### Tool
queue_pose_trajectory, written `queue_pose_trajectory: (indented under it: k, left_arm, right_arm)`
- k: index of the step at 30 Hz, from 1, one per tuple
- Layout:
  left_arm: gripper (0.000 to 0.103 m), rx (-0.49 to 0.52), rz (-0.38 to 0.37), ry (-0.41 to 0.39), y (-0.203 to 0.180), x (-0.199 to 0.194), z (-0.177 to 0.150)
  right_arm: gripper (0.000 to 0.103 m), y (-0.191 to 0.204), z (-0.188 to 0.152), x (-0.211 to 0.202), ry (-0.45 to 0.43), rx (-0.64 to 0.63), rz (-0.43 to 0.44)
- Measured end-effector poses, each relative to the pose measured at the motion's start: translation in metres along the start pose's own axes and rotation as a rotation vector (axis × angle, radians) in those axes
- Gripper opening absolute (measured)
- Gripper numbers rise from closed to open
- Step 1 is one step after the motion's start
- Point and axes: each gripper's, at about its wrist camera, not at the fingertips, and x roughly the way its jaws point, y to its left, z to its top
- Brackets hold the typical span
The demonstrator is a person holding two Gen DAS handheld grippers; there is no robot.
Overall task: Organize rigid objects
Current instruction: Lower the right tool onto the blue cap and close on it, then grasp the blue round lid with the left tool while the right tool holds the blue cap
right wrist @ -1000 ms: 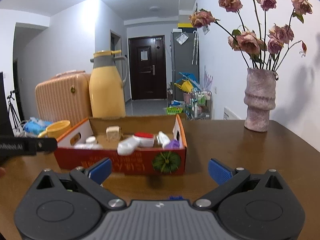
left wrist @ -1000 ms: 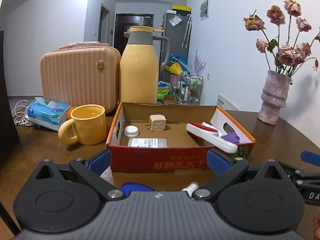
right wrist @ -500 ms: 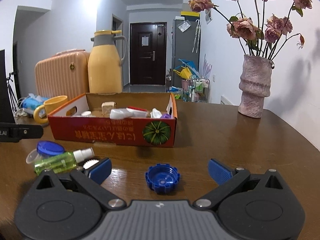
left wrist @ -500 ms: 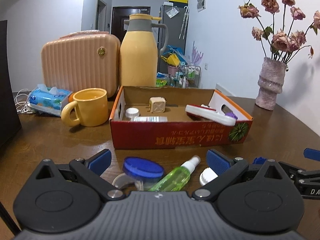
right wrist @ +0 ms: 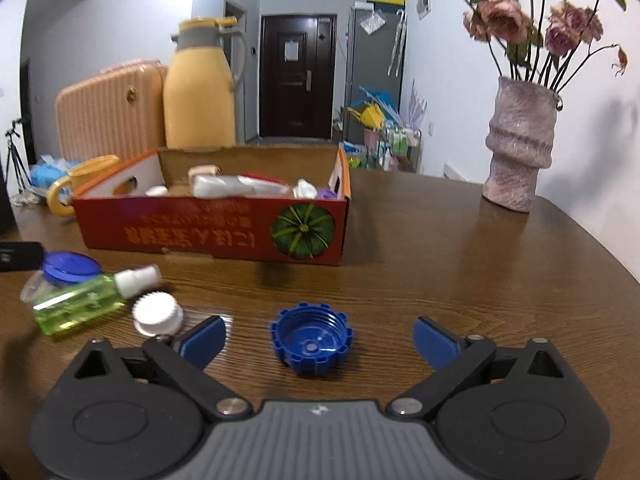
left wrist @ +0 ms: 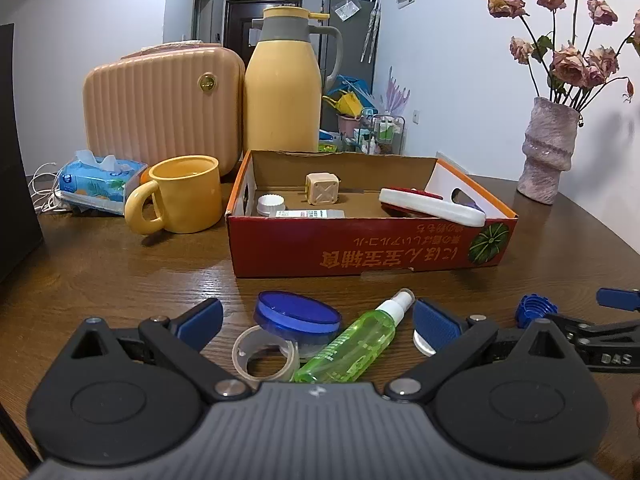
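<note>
Currently logged, with the red cardboard box (right wrist: 208,232) as landmark.

Item 1: blue cap (right wrist: 311,339). Lies on the wooden surface (right wrist: 460,264) on the near side of the box, clear of its front wall, open side up. Round, ribbed rim with blunt teeth, threaded inside, small hub at the bottom. Likely light, stiff, hard plastic; the ribs should give grip, though a squeeze off-centre could make it skate on the smooth wood. Best hold: across the outer rim, one pad on each opposite side.

Item 2: green spray bottle (left wrist: 352,344). Lies on its side nearer than the box's front wall, white nozzle pointing toward the box. Clear plastic, probably slippery and prone to roll; take it across the body.

Item 3: blue-lidded clear jar (left wrist: 296,322) and tape ring (left wrist: 265,354), just beside the bottle, on the side away from the cap.

Item 4: white cap (right wrist: 156,314), between bottle and blue cap.

Right tool (right wrist: 318,338): jaws wide and just been closing a little, blue cap between them, pads not touching it.

Left tool (left wrist: 316,322): jaws spread wide, bottle and jar in the gap, nothing gripped.

Box contents: beige cube, white lid, flat packet, red-and-white brush.
</note>
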Motion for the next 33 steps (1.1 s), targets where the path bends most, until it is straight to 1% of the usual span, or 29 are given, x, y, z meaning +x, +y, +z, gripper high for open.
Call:
queue_pose_trajectory:
  k: [6, 7, 9, 10, 11, 12, 13, 16, 24, 29, 33]
  left_arm:
    - [0.103, -0.006, 0.000, 0.017, 0.002, 0.005, 0.000]
    - [0.103, -0.006, 0.001, 0.019, 0.002, 0.006, 0.000]
    - [0.103, -0.002, 0.003, 0.023, 0.001, 0.007, 0.000]
    - [0.103, -0.002, 0.004, 0.024, 0.001, 0.008, -0.001]
    - [0.103, -0.001, 0.006, 0.026, 0.001, 0.008, -0.001]
    - [0.103, 0.000, 0.007, 0.028, 0.001, 0.009, -0.001]
    - [0.103, 0.000, 0.008, 0.030, 0.001, 0.010, -0.001]
    - [0.103, 0.003, 0.010, 0.035, 0.000, 0.012, -0.001]
    - [0.103, 0.001, 0.017, 0.032, 0.001, 0.012, -0.001]
    - [0.103, -0.020, 0.028, 0.019, 0.008, 0.009, 0.002]
    - [0.103, -0.032, 0.031, 0.020, 0.014, 0.010, 0.006]
  right_arm:
    - [0.090, -0.005, 0.001, 0.024, 0.050, 0.019, 0.018]
    - [0.087, -0.005, 0.001, 0.027, 0.055, 0.018, 0.021]
    - [0.080, -0.005, 0.001, 0.033, 0.068, 0.017, 0.027]
    - [0.074, -0.005, 0.000, 0.036, 0.075, 0.019, 0.033]
    - [0.064, -0.005, -0.001, 0.038, 0.082, 0.023, 0.042]
    - [0.057, -0.005, -0.002, 0.039, 0.090, 0.027, 0.049]
    - [0.053, -0.004, -0.003, 0.040, 0.096, 0.030, 0.054]
    - [0.053, -0.004, -0.003, 0.037, 0.075, 0.029, 0.046]
    - [0.053, -0.008, -0.004, 0.021, 0.003, 0.077, 0.033]
    - [0.053, -0.006, -0.004, 0.007, -0.058, 0.087, 0.017]
    - [0.053, -0.006, -0.004, 0.001, -0.078, 0.100, 0.017]
